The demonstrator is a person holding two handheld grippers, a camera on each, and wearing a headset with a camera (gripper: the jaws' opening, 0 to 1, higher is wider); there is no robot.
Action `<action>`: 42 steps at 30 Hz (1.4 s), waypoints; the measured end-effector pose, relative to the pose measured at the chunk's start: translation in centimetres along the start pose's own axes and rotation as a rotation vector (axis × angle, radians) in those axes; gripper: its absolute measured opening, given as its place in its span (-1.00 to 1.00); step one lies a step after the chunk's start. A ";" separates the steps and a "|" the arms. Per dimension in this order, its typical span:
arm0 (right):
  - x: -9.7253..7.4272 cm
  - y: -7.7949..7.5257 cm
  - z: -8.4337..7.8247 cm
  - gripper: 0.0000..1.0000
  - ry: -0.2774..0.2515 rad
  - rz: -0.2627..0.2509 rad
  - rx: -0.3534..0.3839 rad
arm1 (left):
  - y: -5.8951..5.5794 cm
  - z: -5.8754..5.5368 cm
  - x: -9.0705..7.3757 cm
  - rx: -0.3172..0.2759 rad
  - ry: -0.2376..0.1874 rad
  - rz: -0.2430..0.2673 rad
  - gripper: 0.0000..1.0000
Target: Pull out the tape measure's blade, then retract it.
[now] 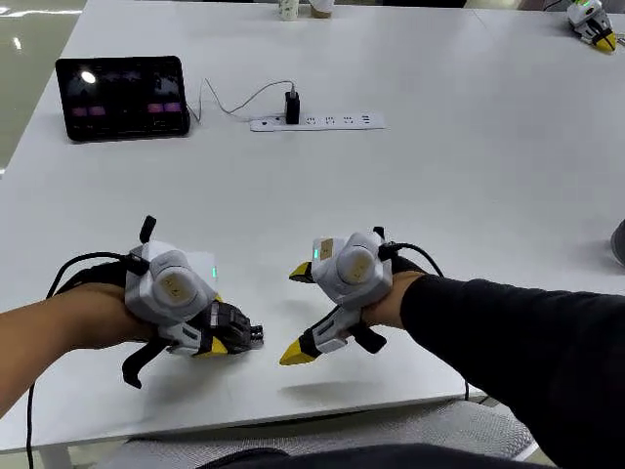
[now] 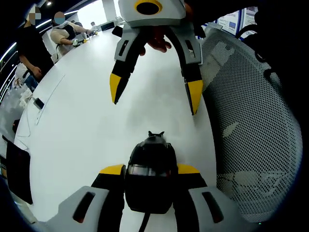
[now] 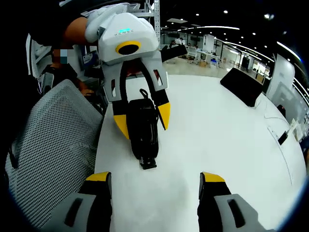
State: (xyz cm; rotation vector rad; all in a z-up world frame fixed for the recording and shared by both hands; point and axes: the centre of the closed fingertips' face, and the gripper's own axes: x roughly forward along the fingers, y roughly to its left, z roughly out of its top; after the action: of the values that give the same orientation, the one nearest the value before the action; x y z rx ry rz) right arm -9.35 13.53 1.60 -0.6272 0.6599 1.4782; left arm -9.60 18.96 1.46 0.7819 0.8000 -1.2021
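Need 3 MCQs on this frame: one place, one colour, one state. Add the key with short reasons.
1. Where is the tape measure?
A) clamped in the right tongs
B) clamped in the left tongs
C) lying loose, away from both tongs

2. What colour is the tape measure's case?
A) yellow
B) white
C) black

3. What state are the right tongs in?
A) open, holding nothing
B) shut on the tape measure
C) shut on nothing

Key:
1 B: the left gripper view shows the case pinched between that gripper's own two jaws.
2 C: the case is black in both gripper views.
3 A: the right gripper view shows its jaws spread wide with only bare table between them.
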 end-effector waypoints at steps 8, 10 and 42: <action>2.1 0.6 0.2 -0.13 0.028 0.008 -0.021 | 0.0 0.0 0.1 -0.004 -0.002 0.005 -0.35; 2.6 0.9 0.4 -0.22 0.028 0.019 -0.042 | 0.0 0.0 0.1 0.000 -0.003 0.010 -0.35; 4.8 0.9 0.2 -0.78 0.058 0.069 -0.111 | 0.1 0.0 0.1 -0.031 -0.054 -0.006 -0.35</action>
State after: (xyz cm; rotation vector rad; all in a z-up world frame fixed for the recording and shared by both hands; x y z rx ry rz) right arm -10.28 16.93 -1.78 -0.7412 0.6536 1.5739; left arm -9.50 18.94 1.43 0.7187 0.7752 -1.2085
